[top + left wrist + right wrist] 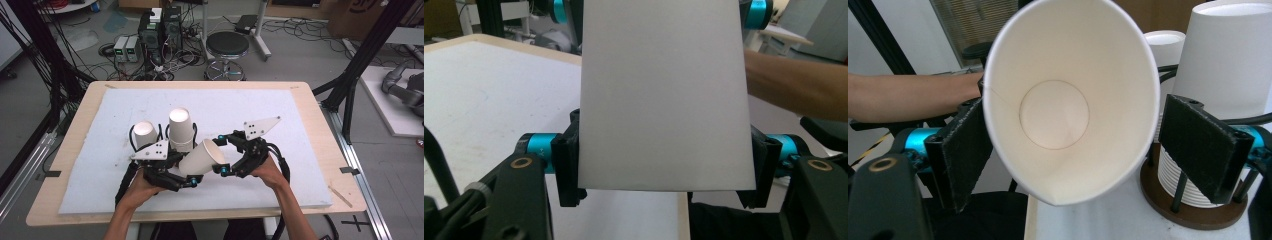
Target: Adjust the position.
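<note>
A white paper cup [202,157] lies on its side above the mat, with its mouth turned to the right. My left gripper [189,169] is shut on the cup's body [664,100], and both pads press on its sides. My right gripper [221,154] is at the mouth. In the right gripper view its pads [965,150] lie against both sides of the rim [998,155], which is squashed into an oval. Two upside-down stacks of cups [181,127] [145,134] stand just behind the grippers. The nearer stack [1218,65] sits in a round brown holder [1193,212].
A white mat [280,115] covers the wooden table [325,150]. Beyond the table's far edge are a black stool [227,47], computer boxes [155,30] and loose cables on the floor. A black frame post [360,65] stands at the right.
</note>
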Motion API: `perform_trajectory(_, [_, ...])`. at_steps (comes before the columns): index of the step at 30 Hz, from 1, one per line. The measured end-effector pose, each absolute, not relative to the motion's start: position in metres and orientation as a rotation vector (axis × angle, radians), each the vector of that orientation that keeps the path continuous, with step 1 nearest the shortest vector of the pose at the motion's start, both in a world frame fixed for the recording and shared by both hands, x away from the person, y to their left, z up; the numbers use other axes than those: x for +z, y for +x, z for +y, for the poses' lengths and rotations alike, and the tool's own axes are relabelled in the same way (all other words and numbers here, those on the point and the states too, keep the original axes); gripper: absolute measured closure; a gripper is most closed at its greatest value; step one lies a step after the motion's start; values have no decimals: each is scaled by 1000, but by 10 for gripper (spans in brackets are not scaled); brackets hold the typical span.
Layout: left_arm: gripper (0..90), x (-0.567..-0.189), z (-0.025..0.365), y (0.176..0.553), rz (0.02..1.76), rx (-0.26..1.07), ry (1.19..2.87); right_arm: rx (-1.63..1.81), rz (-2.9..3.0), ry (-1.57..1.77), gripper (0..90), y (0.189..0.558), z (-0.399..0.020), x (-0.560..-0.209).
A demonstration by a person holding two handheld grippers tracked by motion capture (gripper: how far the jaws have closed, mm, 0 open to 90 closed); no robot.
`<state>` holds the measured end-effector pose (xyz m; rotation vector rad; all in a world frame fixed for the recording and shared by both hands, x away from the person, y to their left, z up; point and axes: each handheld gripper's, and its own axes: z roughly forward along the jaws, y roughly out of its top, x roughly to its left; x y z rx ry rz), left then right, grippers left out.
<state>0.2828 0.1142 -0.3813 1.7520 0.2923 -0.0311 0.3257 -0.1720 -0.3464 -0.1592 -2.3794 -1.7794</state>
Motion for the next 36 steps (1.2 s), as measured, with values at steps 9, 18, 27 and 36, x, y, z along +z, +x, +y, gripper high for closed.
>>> perform_trajectory(9, [360,-381,112,283,285,-31,1745,-1807,-2349,-152,153,326,-169,-349])
perform_trajectory(18, [360,-381,108,283,274,-44,1732,-1830,-2313,-140,153,326,-167,-350])
perform_trajectory(27, [360,-382,105,284,267,-50,1736,-1839,-2262,-111,230,326,-165,-350])
perform_trajectory(36, [363,-382,106,285,262,-47,1739,-1849,-2251,-99,292,327,-164,-351])
